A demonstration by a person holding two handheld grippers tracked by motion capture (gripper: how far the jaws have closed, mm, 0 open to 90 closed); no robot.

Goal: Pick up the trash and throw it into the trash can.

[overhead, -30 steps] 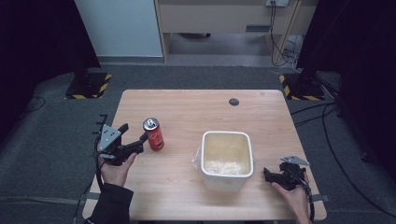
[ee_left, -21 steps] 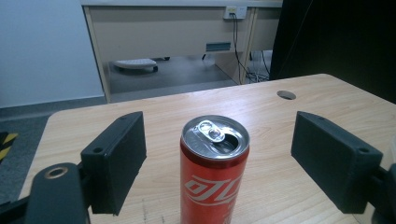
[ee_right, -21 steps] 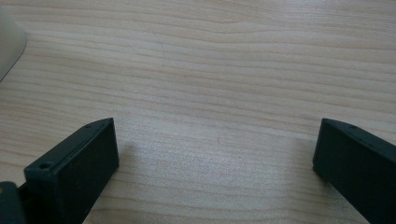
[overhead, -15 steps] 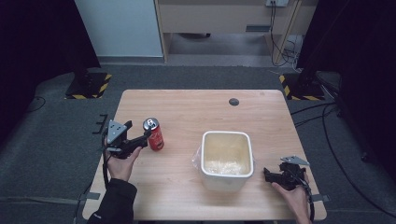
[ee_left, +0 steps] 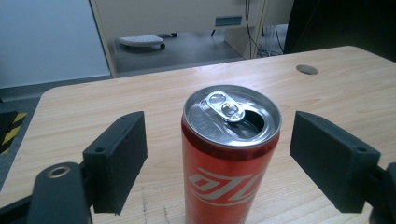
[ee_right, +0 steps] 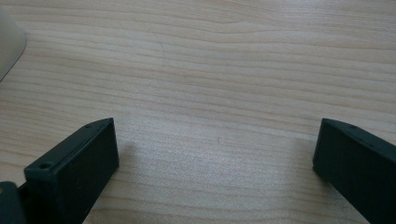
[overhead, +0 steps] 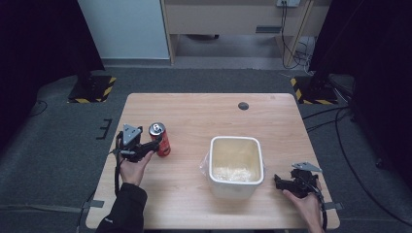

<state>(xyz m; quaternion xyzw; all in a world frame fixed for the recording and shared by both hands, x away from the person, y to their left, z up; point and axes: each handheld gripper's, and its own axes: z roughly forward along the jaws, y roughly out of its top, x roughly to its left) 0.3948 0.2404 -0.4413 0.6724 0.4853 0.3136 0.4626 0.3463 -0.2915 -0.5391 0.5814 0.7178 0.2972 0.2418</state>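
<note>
My left gripper (overhead: 148, 148) sits at the left side of the worktop (overhead: 204, 119) with its jaws spread wide, one on either side of the red can (overhead: 161, 139). In the left gripper view the can (ee_left: 230, 154) stands upright and roughly centred between the jaws, a clear gap on both sides, nothing touching. The tab is lifted and the mouth is open; I cannot tell whether there is liquid inside. I read the step in hand as a grasp on the can. To do it well I would keep the jaws level and square to the wall, settle below the rim, close slowly so both pads meet together, and squeeze lightly, since a thin can dents and a one-sided touch would tip it. Lift straight up, no tilt. My right gripper (overhead: 291, 183) rests low near the worktop's right front edge, jaws spread over bare wood, just beside the white tub (overhead: 236, 167).
</note>
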